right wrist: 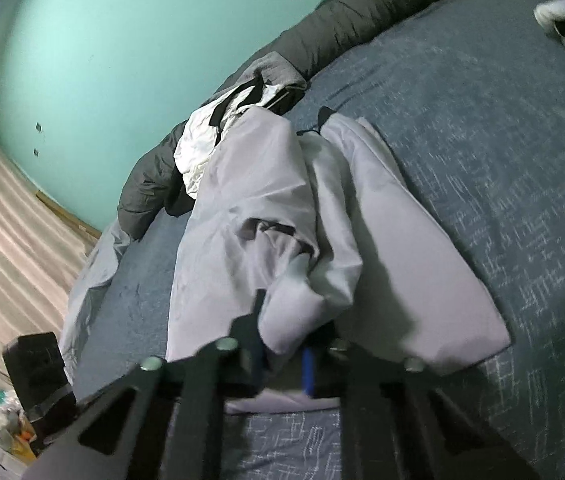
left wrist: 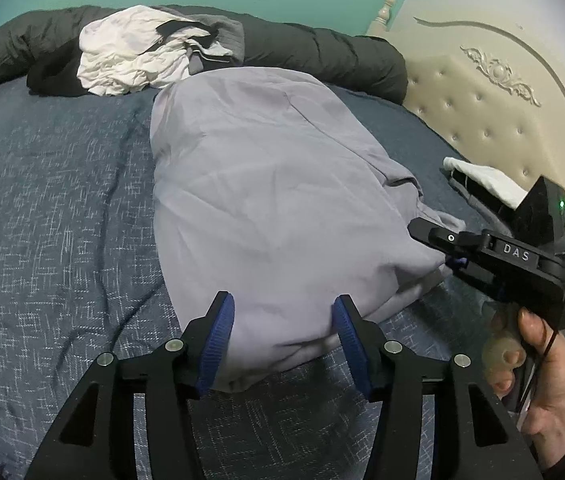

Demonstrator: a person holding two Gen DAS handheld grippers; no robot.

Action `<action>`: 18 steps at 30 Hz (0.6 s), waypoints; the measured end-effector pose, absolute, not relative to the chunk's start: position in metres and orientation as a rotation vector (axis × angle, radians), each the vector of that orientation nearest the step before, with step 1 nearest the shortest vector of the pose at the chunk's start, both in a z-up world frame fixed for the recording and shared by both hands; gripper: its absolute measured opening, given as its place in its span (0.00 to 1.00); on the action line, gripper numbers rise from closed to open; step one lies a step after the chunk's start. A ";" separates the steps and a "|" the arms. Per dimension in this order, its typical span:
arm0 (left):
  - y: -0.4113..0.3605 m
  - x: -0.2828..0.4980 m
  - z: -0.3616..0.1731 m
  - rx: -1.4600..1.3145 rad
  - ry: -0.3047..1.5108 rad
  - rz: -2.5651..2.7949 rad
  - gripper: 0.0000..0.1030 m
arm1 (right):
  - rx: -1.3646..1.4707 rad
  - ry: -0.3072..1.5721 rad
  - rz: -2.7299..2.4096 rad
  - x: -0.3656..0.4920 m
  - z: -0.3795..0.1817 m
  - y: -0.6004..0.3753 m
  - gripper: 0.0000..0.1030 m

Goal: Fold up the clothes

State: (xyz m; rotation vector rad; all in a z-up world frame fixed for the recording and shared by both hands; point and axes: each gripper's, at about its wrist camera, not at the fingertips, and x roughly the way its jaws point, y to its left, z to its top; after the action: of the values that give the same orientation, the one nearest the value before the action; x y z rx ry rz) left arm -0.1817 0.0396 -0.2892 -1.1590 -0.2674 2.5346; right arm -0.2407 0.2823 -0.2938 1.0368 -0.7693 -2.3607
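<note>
your left gripper (left wrist: 282, 336) spread, near hem of lavender garment (left wrist: 266, 184) lying between its pads on bed (left wrist: 54, 184). your right gripper (right wrist: 282, 360) clamped on garment's bunched edge. thin, limp, likely slippery cloth; pinch hem corner, not mid-panel.

The garment (left wrist: 266, 200) lies on the bed (left wrist: 54, 184), stretching ahead from between the left fingers (left wrist: 224, 340). Beyond it a clothes pile (left wrist: 138, 56) rests against the duvet (left wrist: 322, 52). Right of the fingers stands the headboard (left wrist: 482, 112), folded clothes (left wrist: 478, 180) before it.
</note>
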 end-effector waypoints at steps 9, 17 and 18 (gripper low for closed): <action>0.040 -0.183 -0.286 -1.169 -0.262 2.520 0.56 | 0.903 -0.788 -2.451 -0.221 -0.274 0.300 0.04; 0.043 -0.186 -0.298 -1.231 -0.258 2.486 0.57 | 1.018 -0.946 -2.478 -0.221 -0.309 0.326 0.04; 0.044 -0.186 -0.298 -1.233 -0.248 2.485 0.57 | 1.050 -0.982 -2.456 -0.224 -0.316 0.329 0.04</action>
State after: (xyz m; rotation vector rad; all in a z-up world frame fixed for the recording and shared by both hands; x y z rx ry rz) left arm -0.1861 0.0444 -0.2983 -1.2334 -0.2477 2.4854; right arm -0.2236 0.3289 -0.3164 1.0504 -0.9816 -2.4558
